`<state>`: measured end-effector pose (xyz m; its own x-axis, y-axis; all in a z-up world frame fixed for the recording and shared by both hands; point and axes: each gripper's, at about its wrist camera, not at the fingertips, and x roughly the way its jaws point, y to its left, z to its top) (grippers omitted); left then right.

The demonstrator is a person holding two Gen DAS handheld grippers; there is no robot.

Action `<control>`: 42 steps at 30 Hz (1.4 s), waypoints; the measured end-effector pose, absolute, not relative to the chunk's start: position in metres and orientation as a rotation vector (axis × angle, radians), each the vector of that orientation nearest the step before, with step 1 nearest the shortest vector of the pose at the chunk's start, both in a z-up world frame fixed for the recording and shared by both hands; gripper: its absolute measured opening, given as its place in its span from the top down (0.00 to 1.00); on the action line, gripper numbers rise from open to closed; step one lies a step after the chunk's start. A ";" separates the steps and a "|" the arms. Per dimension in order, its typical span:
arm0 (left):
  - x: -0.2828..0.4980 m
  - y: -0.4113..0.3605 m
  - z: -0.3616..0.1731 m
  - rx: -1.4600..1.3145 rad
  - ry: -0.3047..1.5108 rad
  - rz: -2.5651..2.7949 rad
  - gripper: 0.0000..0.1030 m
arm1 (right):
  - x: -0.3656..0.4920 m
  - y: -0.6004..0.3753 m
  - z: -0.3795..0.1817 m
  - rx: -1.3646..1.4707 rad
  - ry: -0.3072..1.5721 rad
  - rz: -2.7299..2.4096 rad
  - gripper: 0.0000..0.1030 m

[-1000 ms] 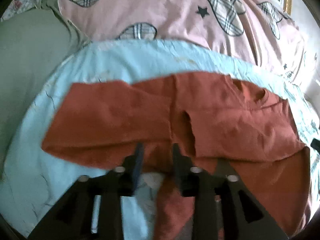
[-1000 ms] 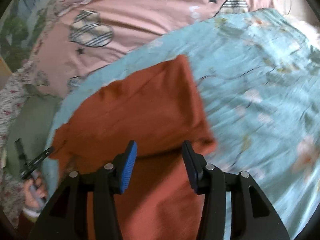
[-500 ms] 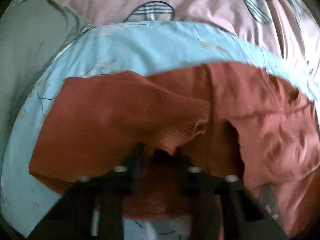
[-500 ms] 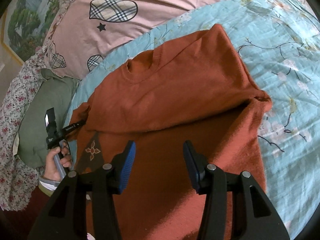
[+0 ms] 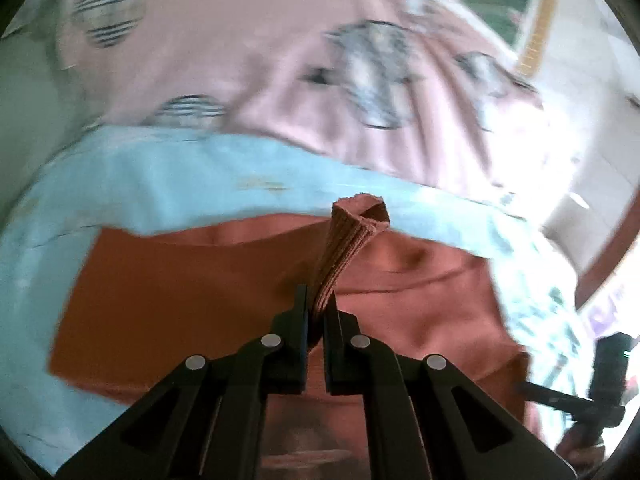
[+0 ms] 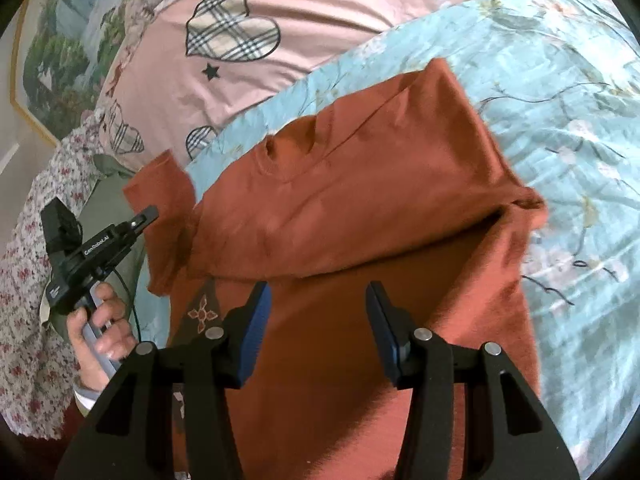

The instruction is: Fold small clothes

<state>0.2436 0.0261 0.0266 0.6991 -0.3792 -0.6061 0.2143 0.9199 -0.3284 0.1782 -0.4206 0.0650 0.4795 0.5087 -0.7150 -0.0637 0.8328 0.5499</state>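
A rust-orange sweater (image 6: pixel 360 200) lies on the light blue floral bedspread (image 6: pixel 560 80), its right sleeve folded across the chest. My left gripper (image 5: pixel 316 312) is shut on the ribbed cuff (image 5: pixel 352 228) of the left sleeve, which stands up from the jaws above the sweater body (image 5: pixel 180 280). In the right wrist view the left gripper (image 6: pixel 140 220) shows at the left, held in a hand, with the lifted sleeve (image 6: pixel 164 188) beside it. My right gripper (image 6: pixel 316 320) is open and empty above the sweater's lower body.
A pink pillow with plaid hearts (image 6: pixel 300 20) lies at the far side of the bed. A green cloth (image 5: pixel 24 88) and a floral fabric (image 6: pixel 24 280) lie at the left. The right gripper (image 5: pixel 600 392) shows at the lower right of the left wrist view.
My left gripper has closed on the sleeve cuff and lifted it off the bed. My right gripper has stayed open and drawn back above the sweater's lower body.
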 end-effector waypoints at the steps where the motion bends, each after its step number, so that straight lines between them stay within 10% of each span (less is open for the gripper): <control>1: 0.243 0.007 0.026 -0.232 0.725 -0.369 0.97 | 0.178 -0.424 0.066 0.498 1.017 0.359 0.51; 12: 0.266 -0.136 -0.062 -0.105 0.914 -0.534 0.91 | 0.209 -0.427 0.057 0.534 1.017 0.340 0.51; 17: 0.242 -0.114 -0.060 -0.097 0.897 -0.548 0.43 | 0.239 -0.404 0.041 0.547 1.053 0.325 0.36; 25: 0.188 0.004 -0.041 -0.074 0.811 -0.188 0.39 | 0.274 -0.363 0.007 0.514 1.141 0.282 0.35; 27: 0.180 0.038 -0.042 -0.080 0.805 -0.068 0.39 | 0.282 -0.354 0.007 0.504 1.124 0.308 0.55; 28: 0.179 0.049 -0.044 -0.085 0.807 -0.028 0.39 | 0.289 -0.349 0.006 0.514 1.136 0.326 0.87; 36: 0.206 0.081 -0.074 -0.121 0.893 0.090 0.42 | 0.290 -0.380 0.101 0.535 0.831 0.368 0.91; 42: 0.226 0.098 -0.075 -0.166 0.895 0.121 0.46 | 0.288 -0.432 0.054 0.514 0.942 0.203 0.90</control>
